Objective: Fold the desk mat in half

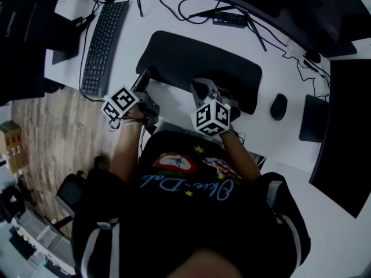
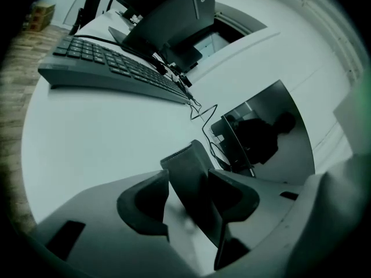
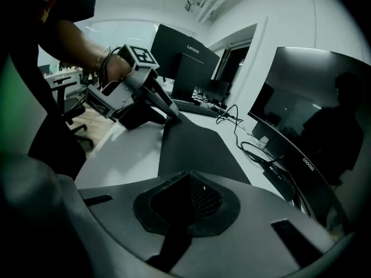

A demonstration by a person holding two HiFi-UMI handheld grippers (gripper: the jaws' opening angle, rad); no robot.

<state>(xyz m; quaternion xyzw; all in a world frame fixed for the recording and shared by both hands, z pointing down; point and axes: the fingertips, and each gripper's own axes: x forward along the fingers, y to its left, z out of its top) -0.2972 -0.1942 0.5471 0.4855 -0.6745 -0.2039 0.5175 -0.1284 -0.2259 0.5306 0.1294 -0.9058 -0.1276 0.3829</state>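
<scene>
The left gripper [image 2: 188, 198] has its fingers [image 2: 145, 204] spread apart, and a raised edge of the black desk mat [image 2: 186, 169] stands between them. The mat leans on one finger and a gap shows at the other, so nothing is squeezed. The right gripper [image 3: 185, 204] has its fingers clenched on the mat's near edge: a thin dark strip runs out from between the pads, and the rest of the mat stretches away ahead of them over the white tabletop [image 3: 116, 149].

From the head view both pairs of fingers sit on the same near long edge of the mat, the left at its corner and the right further along. The mat beyond them lies flat.

A black keyboard [image 1: 104, 39] lies beyond and to the left of the left fingers, clear of the mat. A mouse [image 1: 278, 106] rests off to the right of the right fingers, past the mat's end. Loose cables [image 1: 197, 4] trail beyond the mat's far edge, under a curved monitor [image 3: 301, 149].

A second monitor [image 2: 174, 10], ahead of the left fingers, reads "Lenovo" on its back — the small word on the curved monitor's lower edge is too fine to read surely
</scene>
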